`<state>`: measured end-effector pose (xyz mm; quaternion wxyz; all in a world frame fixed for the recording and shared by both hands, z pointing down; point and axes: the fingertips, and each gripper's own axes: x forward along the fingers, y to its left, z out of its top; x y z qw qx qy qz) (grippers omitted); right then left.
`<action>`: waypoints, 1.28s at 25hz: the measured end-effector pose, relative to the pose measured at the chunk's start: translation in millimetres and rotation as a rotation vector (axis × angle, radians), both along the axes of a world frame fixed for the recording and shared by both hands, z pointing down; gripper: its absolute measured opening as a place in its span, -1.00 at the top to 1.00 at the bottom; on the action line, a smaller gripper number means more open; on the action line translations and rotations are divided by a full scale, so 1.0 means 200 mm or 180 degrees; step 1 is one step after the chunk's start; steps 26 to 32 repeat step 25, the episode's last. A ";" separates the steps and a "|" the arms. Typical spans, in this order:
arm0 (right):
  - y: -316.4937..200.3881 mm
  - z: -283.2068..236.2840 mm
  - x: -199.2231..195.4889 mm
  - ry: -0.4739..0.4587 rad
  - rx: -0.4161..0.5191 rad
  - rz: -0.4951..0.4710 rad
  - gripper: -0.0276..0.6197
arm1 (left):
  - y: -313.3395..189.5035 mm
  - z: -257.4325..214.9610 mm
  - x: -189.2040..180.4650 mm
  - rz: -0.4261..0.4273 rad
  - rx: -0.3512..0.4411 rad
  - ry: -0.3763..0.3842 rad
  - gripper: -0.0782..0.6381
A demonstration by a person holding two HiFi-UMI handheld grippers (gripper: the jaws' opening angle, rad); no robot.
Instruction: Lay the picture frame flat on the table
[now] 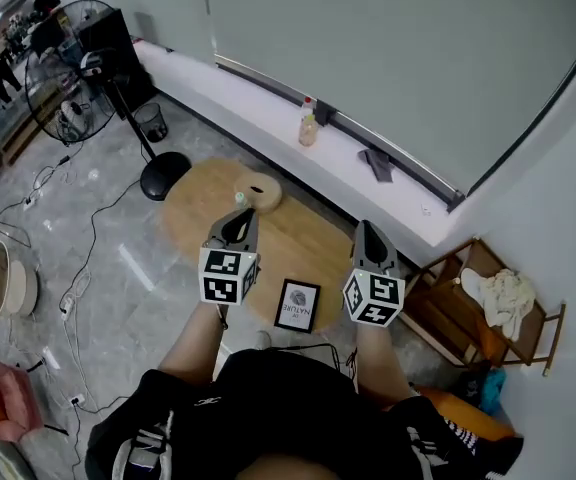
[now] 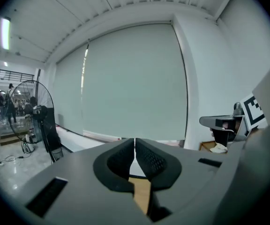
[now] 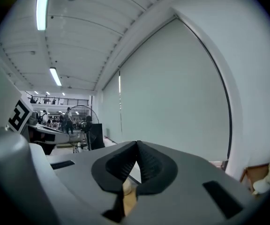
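Observation:
A black picture frame (image 1: 298,305) with a white print sits at the near edge of the oval wooden table (image 1: 298,238), its face turned up toward the head view; I cannot tell if it lies fully flat. My left gripper (image 1: 239,227) hovers over the table to the frame's upper left, my right gripper (image 1: 369,238) to its upper right. Neither touches the frame. In the left gripper view the left gripper (image 2: 134,142) has its pads together with nothing between them. The right gripper (image 3: 137,145) looks the same in its own view. Both point at the grey blind.
A small green-capped bottle (image 1: 238,200) and a round wooden dish (image 1: 262,192) stand at the table's far end. A bottle (image 1: 308,124) stands on the window ledge. A floor fan (image 1: 76,56) is at the left, a wooden rack (image 1: 473,313) with cloth at the right. Cables cross the floor.

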<state>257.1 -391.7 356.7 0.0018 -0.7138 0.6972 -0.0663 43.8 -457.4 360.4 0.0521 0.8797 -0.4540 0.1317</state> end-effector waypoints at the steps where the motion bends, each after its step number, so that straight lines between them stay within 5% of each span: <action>1: 0.02 -0.04 0.01 0.0007 0.0049 0.0037 0.87 | 0.00 -0.06 -0.01 -0.0040 0.0070 0.0063 0.70; 16: 0.14 -0.22 -0.01 -0.0078 0.0334 0.0023 0.87 | 0.13 -0.28 -0.07 -0.0121 0.0338 0.0235 0.71; 32: 0.16 -0.18 0.02 -0.0147 0.0309 -0.0032 0.87 | 0.19 -0.25 -0.02 -0.0132 0.0261 0.0208 0.71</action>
